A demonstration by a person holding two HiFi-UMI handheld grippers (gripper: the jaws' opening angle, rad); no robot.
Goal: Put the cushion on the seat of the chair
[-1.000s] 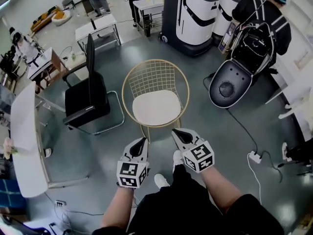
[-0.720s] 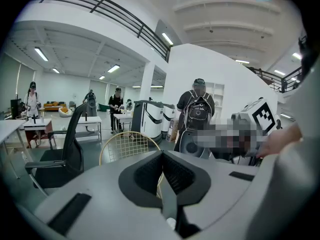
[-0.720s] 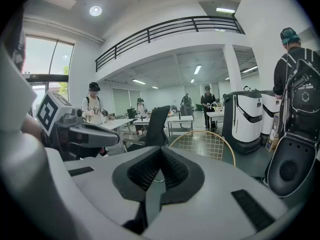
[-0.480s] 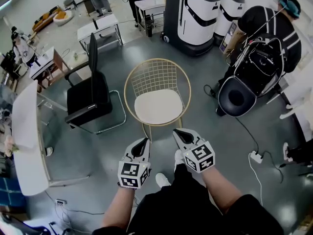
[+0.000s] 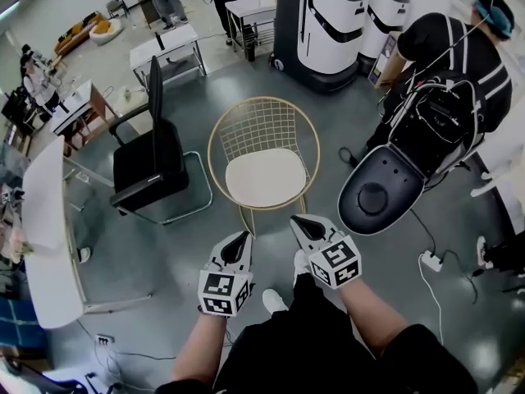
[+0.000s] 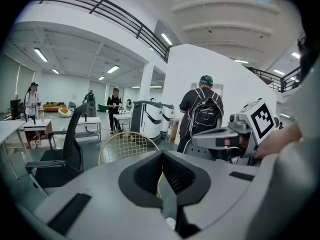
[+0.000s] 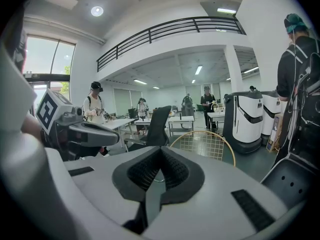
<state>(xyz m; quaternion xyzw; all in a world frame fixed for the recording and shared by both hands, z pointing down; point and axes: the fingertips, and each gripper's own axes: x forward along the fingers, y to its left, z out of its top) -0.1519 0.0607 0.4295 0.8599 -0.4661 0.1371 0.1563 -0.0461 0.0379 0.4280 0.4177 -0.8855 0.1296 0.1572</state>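
A white round cushion lies on the seat of the gold wire chair in the middle of the head view. Both grippers hover side by side just in front of the chair, apart from it. My left gripper is shut with nothing between its jaws, and so is my right gripper. The left gripper view looks past the shut left gripper to the chair's wire back. In the right gripper view the same chair back shows beyond the shut right gripper.
A black office chair stands left of the gold chair, and a white table is further left. At the right a person with a backpack holds a dark round shell. White machines stand behind. A power strip lies on the floor.
The person at the right has shifted and the dark round shell has come lower and nearer the gold chair. Both grippers and the cushion have stayed where they were.
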